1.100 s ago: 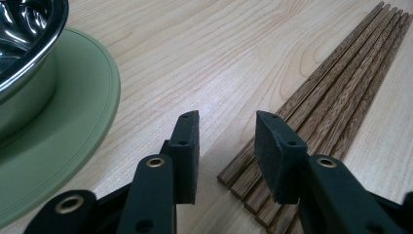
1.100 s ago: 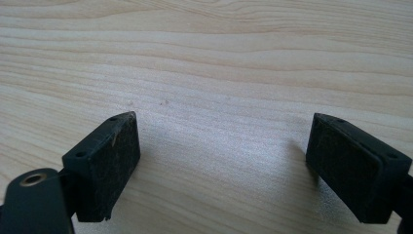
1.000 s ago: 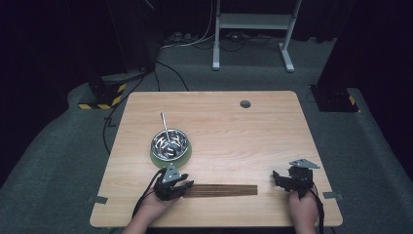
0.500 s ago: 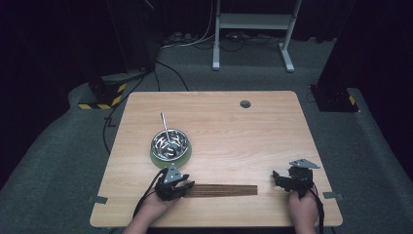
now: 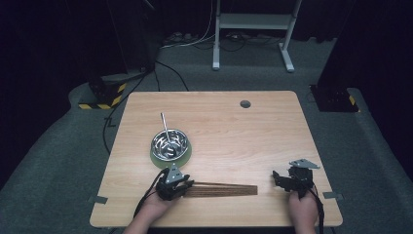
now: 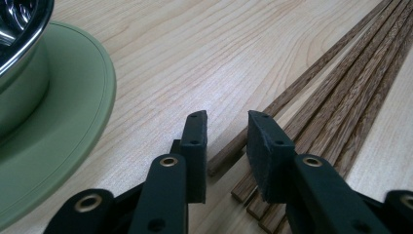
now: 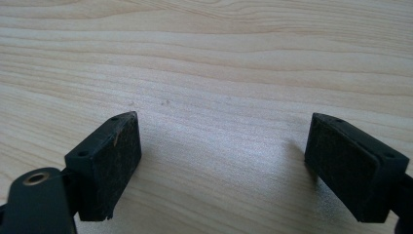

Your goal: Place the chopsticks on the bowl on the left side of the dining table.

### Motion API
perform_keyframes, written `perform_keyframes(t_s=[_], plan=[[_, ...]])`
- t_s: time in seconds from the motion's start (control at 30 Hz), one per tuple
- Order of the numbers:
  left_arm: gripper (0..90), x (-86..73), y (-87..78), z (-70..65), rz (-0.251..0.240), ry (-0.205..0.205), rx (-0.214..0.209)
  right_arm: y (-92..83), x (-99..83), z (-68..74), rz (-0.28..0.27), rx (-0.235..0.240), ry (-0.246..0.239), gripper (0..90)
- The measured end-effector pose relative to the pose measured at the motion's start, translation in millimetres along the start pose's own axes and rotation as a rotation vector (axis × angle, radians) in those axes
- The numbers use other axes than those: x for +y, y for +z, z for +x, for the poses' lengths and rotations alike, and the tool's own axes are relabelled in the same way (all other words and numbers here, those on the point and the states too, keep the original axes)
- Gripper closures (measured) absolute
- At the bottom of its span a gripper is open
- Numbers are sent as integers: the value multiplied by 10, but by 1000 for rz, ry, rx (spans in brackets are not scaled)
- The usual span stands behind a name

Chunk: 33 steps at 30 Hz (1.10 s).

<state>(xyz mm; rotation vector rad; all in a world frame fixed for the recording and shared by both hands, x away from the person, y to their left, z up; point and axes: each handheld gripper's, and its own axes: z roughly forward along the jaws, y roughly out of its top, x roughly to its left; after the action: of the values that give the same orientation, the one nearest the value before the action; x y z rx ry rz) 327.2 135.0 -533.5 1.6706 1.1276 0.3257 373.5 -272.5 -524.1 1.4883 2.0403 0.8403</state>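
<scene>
The left gripper has just been narrowing its jaws over the end of one chopstick, pads not yet pressing it. It looks set to lift that stick, perhaps toward the steel bowl. The right gripper rests wide apart over bare table.

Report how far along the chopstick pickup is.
Done: the left tongs sit at the near end of the chopsticks, jaws just closing around one stick. In hand: nothing lifted; the sticks lie flat. Left: grip, lift, perhaps carry to the bowl. The right tongs wait open over bare table.
</scene>
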Motion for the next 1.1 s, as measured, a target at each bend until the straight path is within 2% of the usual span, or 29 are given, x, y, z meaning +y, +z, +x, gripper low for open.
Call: perform_keyframes(t_s=[0.6,0.7,0.87,0.93,0.97,1.03,1.07,1.1], plan=[[798,-10,-32,15,15,36,6,-1,-3,11,-1,7,-1,133],[810,-10,-34,19,6,21,13,-1,-3,11,-1,7,-1,133],[818,-7,-52,57,2,12,16,-1,-3,11,-1,7,-1,132],[825,-5,-69,80,14,25,20,-1,-3,11,-1,7,-1,133],[827,-5,-75,90,3,10,20,-1,-3,11,-1,7,-1,133],[828,-5,-86,105,6,15,21,-1,-3,11,-1,7,-2,133],[828,-6,-106,126,4,5,24,0,-3,11,-1,7,-2,133],[829,-4,-126,155,13,24,30,-1,-3,11,-1,6,-2,133]])
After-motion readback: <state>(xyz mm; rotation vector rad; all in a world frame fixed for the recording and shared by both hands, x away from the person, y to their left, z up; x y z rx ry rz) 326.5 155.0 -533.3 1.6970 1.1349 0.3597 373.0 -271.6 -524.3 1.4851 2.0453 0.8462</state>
